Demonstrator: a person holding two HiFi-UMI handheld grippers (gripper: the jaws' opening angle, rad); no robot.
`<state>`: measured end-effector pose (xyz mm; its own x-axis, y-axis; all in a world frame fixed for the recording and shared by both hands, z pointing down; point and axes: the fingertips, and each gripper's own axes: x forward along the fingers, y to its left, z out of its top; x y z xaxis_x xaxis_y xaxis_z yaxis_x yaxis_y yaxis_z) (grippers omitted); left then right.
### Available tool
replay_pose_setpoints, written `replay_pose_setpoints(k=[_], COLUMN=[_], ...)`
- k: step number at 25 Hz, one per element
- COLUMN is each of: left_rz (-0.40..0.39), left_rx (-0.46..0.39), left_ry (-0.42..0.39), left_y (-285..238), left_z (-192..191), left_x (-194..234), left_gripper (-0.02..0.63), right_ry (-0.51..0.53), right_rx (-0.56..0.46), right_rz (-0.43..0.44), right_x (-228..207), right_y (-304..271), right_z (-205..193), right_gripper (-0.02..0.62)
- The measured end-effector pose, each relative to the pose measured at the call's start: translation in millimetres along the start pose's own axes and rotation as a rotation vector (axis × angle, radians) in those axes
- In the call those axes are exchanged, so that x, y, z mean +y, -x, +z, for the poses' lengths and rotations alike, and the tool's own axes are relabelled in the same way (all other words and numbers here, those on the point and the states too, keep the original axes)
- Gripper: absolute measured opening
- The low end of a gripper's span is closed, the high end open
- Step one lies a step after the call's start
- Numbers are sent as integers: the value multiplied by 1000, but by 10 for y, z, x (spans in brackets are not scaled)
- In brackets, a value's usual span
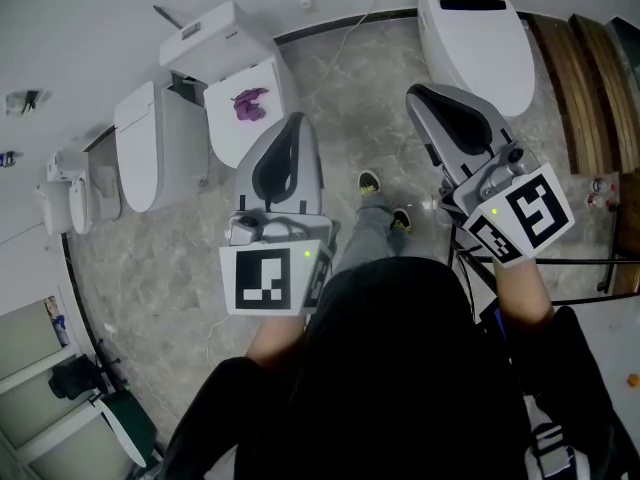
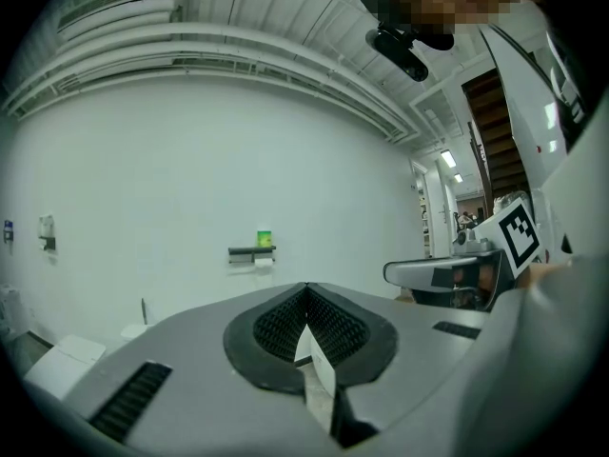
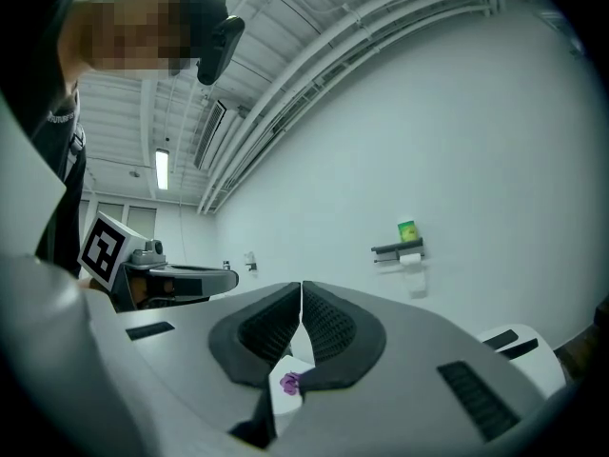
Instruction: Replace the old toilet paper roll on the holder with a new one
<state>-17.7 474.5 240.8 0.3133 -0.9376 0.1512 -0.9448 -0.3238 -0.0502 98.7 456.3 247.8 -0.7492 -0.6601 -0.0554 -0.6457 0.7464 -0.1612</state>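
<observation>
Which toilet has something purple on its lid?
The toilet with the boxy cistern, just beyond the left gripper: a purple thing lies on its lid, unlike the others.

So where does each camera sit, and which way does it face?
Head view: on the head, steeply down at floor, toilet, left gripper, right gripper, forearms, shoes.
Left gripper view: on it, level along shut fingers toward the wall; right gripper at right.
Right gripper view: likewise; left gripper at left.
Shared: both show the paper holder.
</observation>
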Motion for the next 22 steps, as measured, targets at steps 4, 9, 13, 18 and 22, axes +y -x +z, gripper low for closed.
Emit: replay_pose_setpoints(k=[4,9,13,18,22], left_rz=[-29,-82,-84,-90,-84], left_rx=[-8,-41,-27,-55,-58], left_ry=[-7,12,24,23,38], left_y=[-199,-526,-758,-1016,-1165], left_z=[14,66,67,130,145], left_x=[61,164,386,641,906], left_gripper=[20,20,20,20,20], right_ry=[10,25,34,49,58], right_rx=[9,28,40,52,63], right_rz=[-17,-35,-45,-36,-25], right_x=[-116,-285,-412,-501,-527], right_y=[-134,-369,-631,-995,-1308], right_z=[16,-9,3,39,47], right_gripper=[18,18,18,18,18])
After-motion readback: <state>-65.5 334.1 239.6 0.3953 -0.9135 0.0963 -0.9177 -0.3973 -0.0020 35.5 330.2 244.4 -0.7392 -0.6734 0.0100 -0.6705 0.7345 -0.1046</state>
